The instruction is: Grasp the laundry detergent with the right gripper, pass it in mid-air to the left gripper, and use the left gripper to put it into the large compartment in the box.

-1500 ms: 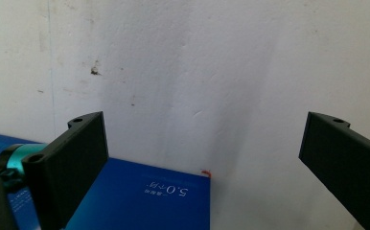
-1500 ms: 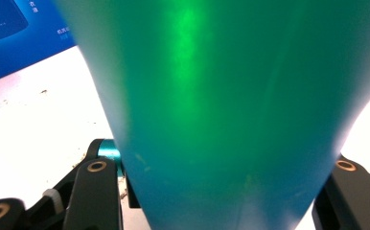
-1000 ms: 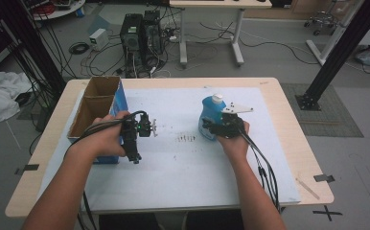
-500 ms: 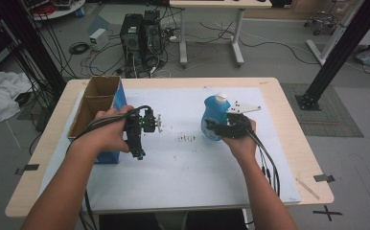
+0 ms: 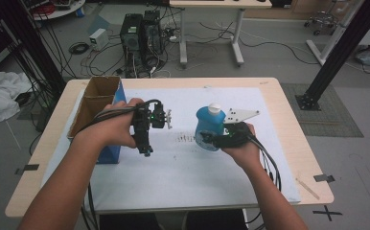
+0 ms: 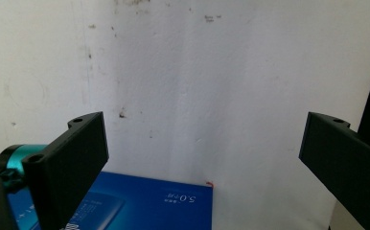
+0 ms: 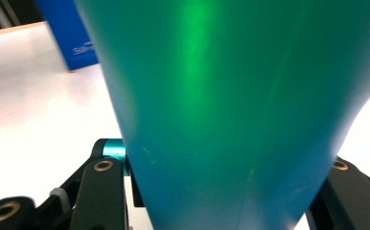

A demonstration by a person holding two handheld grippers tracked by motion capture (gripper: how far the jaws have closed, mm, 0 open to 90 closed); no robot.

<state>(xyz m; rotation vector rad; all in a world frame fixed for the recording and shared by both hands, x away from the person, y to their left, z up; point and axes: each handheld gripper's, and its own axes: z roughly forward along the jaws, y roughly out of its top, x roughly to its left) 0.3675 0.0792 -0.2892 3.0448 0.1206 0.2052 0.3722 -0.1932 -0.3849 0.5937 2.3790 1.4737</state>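
On white sheet [image 5: 183, 167], stained, wooden table [image 5: 288, 110]

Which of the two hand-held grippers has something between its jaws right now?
The right hand-held gripper: its jaws close on the blue bottle with the white cap. The left hand-held gripper has its jaws wide apart over bare white table covering.

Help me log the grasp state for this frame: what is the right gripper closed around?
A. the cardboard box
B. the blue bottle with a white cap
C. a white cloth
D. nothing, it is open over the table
B: in the high view the right gripper sits against the lower body of the blue bottle, and the right gripper view shows the bottle's body wedged between its jaws.
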